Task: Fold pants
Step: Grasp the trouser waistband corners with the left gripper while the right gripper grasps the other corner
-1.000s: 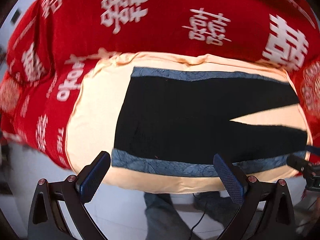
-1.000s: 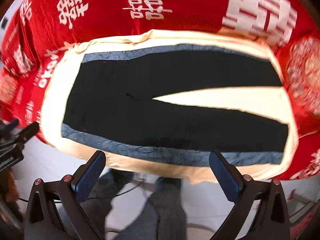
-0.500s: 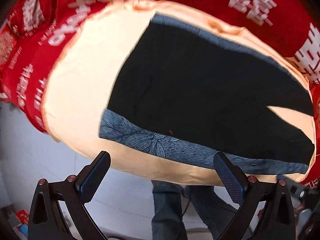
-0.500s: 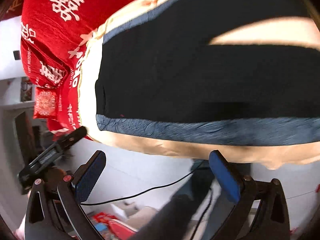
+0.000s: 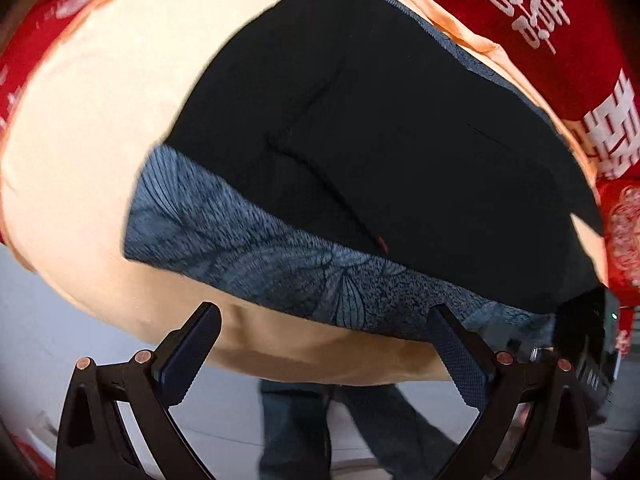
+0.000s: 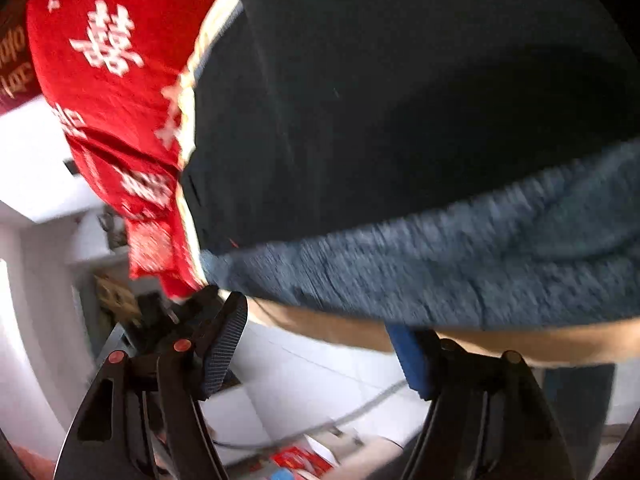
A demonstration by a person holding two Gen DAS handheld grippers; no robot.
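Observation:
Black pants (image 5: 380,128) with a blue patterned side stripe (image 5: 256,252) lie flat on a cream sheet (image 5: 92,128) on the bed. My left gripper (image 5: 320,356) is open, just off the near edge of the bed, close to the stripe by the waist end. My right gripper (image 6: 320,352) is open, also at the near edge, just below the stripe (image 6: 440,264) of the pants (image 6: 400,100). The right gripper's body shows at the right edge of the left wrist view (image 5: 588,344). The leg ends are out of view.
A red bedspread with white characters (image 5: 540,20) lies under the cream sheet; it also shows in the right wrist view (image 6: 112,64). The person's jeans-clad legs (image 5: 304,428) stand on a white tiled floor (image 6: 288,384). A cable and clutter lie on the floor.
Both grippers have moved closer and lower to the near edge of the pants. The right one swung left towards the waist end; its view is blurred.

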